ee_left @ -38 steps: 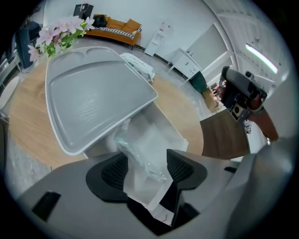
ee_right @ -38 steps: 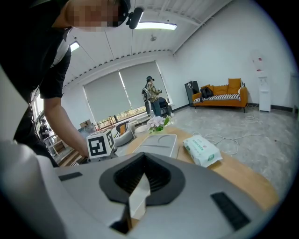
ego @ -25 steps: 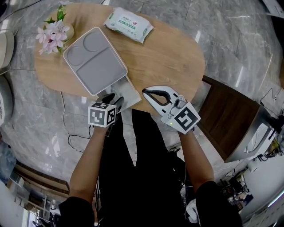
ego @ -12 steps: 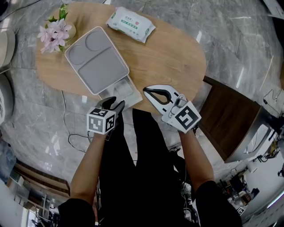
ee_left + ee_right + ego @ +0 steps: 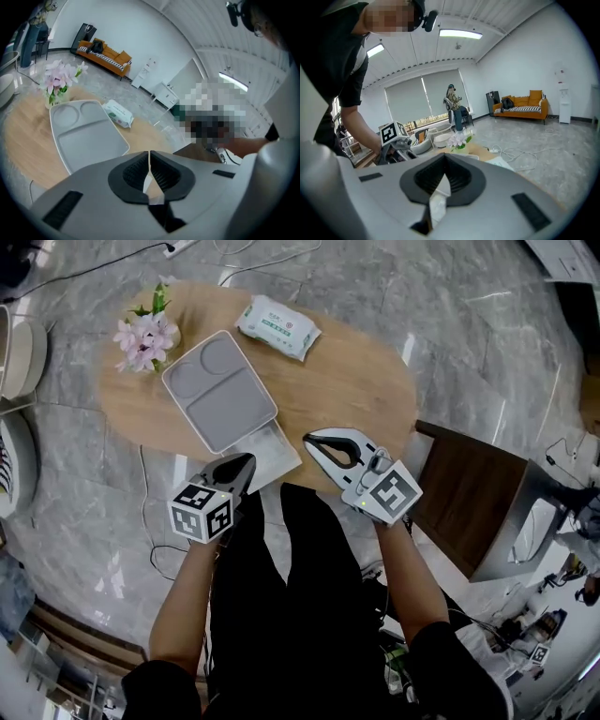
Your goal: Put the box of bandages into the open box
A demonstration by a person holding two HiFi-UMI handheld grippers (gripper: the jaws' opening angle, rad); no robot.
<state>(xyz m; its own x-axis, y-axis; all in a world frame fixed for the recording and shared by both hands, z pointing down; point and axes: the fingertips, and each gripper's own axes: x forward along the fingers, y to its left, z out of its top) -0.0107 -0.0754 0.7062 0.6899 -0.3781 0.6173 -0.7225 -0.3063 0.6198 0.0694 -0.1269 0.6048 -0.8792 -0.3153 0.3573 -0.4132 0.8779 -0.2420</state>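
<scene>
2 empty grippers, box untouched
Left gripper's (image 5: 246, 462) jaws had just closed on nothing; right gripper's (image 5: 307, 437) pressed together; flat white cardboard box (image 5: 272, 448) lay against the grey divided tray (image 5: 225, 399); probably light, crushable; pinch its edges gently.

Flat whitish bandage box (image 5: 274, 452) lying at table (image 5: 347, 381) near edge, just beside grey compartmented open box (image 5: 230, 404).

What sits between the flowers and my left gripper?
The gray tray lies between the flowers and the left gripper; the head view shows it. That gripper's jaws have just closed, nothing between them.
</scene>
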